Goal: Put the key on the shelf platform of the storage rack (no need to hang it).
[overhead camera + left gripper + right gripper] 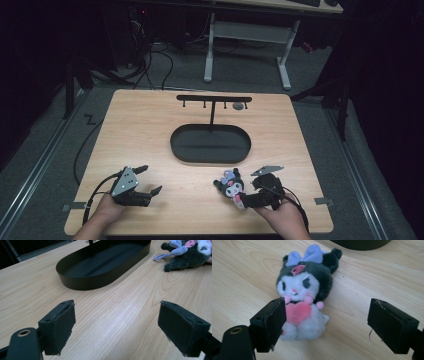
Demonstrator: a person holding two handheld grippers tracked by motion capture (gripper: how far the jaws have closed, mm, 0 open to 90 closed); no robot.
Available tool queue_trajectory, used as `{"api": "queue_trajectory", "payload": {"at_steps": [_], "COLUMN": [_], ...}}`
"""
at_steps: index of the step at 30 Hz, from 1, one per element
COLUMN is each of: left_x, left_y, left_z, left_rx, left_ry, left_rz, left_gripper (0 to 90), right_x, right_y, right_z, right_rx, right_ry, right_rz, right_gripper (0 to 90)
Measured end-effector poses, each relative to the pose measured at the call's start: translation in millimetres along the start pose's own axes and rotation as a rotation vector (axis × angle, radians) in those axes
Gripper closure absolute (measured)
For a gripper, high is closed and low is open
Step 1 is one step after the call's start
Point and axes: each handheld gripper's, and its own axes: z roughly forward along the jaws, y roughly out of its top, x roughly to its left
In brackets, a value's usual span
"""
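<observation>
A small plush toy (231, 187) with a dark hood, white face, lilac bow and pink heart lies face up on the wooden table (150, 130), in front of a black oval tray (210, 158). In the right gripper view the plush toy (304, 290) lies between the jaws of my right gripper (327, 312), which is open; its left pad (272, 322) is at the toy's side, and the right pad stands well clear. My left gripper (150, 180) rests at the front left, open and holding nothing. The left gripper view shows the tray (100, 281) and the plush toy (187, 252) ahead of the left gripper (117, 312).
A black T-shaped stand (213, 100) with several small hooks rises from the tray's far side, with a small grey round thing (238, 106) by one hook. Behind the table stand a white desk frame (247, 45) and cables on the floor.
</observation>
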Motion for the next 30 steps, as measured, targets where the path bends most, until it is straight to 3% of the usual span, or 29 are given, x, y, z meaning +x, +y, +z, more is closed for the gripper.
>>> {"api": "queue_trajectory", "payload": {"at_steps": [11,22,30], "left_x": [0.2,0.0,0.0], "left_y": [0.0,0.0,0.1], "left_z": [0.0,-0.1,-0.1], "left_rx": [0.0,0.001,0.001], "left_ry": [0.001,-0.001,-0.001], "left_rz": [-0.002,0.0,0.001], "left_gripper": [15.4,15.4,15.4], "right_x": [17.4,26.3,27.1], "right_y": [-4.5,-14.4,-21.6], "right_z": [11.4,24.9,30.8], "right_rx": [0.001,0.022,0.02], "right_ry": [0.044,0.036,0.025], "right_rz": [-0.031,-0.054,-0.041], "right_gripper": [14.4,18.0,23.7]}}
